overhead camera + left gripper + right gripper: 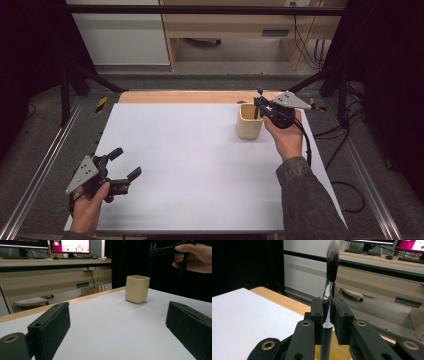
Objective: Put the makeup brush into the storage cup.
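Our right gripper point(329, 322) clamps a slim, light makeup brush with black handle, silver ferrule and soft dark bristles point(329, 290) upright over the cream square ceramic cup point(249, 121), gripped on its stiff, likely slippery handle; our left gripper point(123, 164) rests wide open.

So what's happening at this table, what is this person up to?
A person is working at a white table with a hand-held gripping tool in each hand. The right tool is clamped on a makeup brush, held upright with the bristles up, just above and beside a cream square cup at the far side of the table. The brush is not in the cup yet. The left tool rests near the table's front left corner, jaws open, holding nothing.
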A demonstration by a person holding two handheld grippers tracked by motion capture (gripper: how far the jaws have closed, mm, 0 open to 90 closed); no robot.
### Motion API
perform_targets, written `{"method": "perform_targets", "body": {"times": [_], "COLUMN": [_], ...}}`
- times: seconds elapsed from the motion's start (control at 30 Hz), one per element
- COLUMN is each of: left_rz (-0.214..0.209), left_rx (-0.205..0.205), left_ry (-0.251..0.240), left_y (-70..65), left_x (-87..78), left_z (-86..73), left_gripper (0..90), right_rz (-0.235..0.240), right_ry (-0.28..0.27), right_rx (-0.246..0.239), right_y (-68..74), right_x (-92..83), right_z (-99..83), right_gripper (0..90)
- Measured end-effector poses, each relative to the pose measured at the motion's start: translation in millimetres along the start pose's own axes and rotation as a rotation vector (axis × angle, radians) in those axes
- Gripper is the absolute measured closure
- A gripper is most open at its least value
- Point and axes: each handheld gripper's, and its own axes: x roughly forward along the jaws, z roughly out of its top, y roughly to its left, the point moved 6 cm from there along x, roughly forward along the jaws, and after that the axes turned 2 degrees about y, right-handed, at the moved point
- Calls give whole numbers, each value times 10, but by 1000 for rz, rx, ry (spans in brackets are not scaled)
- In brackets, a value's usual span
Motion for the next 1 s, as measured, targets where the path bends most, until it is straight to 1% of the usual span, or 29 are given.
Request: {"method": "perform_targets", "body": {"times": [0.3,0.43,0.47,0.6,0.87,1.0], "left_rz": [-1,-1,-2,-8,-7,-16], "left_rx": [-1,-3,0,-1,-3,4], "left_ry": [-2,-7,-2,-6,-8,-7], "left_y": [6,7,6,-4,8,3], "left_x": [-2,-1,-1,4,-1,0], "left_z": [2,4,1,4,2,0], "left_gripper": [53,53,53,51,38,38], "right_rz": [1,1,3,3,-9,-14], "right_ry": [-8,-11,-12,-14,-4,-6], "right_rx": [-5,2,3,-5,-6,-3], "right_y": [-4,-11,-7,-11,-65,-83], "right_x": [52,81,86,99,133,144], "right_z": [20,25,27,28,-20,-28], "right_gripper": [789,789,789,789,789,789]}}
